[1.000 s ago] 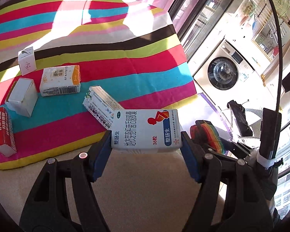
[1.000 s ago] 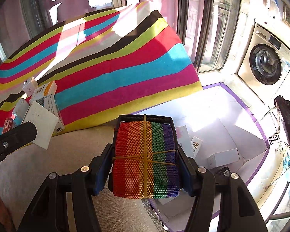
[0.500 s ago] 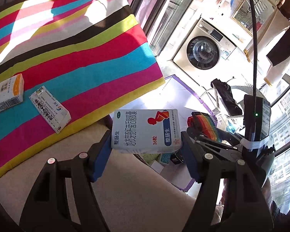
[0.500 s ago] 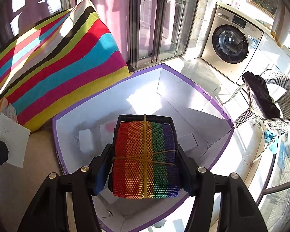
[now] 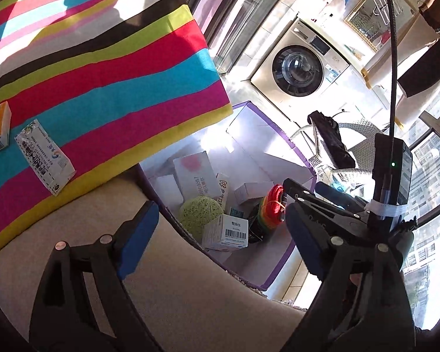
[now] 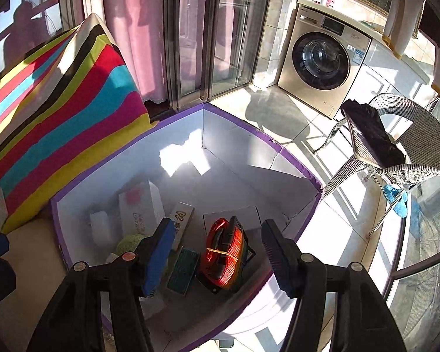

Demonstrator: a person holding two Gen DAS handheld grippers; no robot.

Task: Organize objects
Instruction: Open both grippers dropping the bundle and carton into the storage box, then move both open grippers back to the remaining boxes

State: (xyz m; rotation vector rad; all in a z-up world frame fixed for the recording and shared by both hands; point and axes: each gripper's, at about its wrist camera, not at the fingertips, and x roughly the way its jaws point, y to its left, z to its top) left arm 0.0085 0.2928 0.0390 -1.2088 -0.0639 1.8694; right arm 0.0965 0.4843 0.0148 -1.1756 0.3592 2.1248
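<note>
Both grippers, left (image 5: 220, 240) and right (image 6: 217, 252), spread wide, empty, above the purple-rimmed box (image 6: 293, 158); bare floor at twelve o'clock.

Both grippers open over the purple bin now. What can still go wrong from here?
1. The rainbow woven pouch stands on edge among loose boxes in the purple-rimmed bin; it may tip over.
2. The right gripper sits close beside the left gripper above the bin, so they could clash when pulling back.
3. A medicine box lies near the edge of the striped cloth and might slide off if the cloth gets brushed.
</note>
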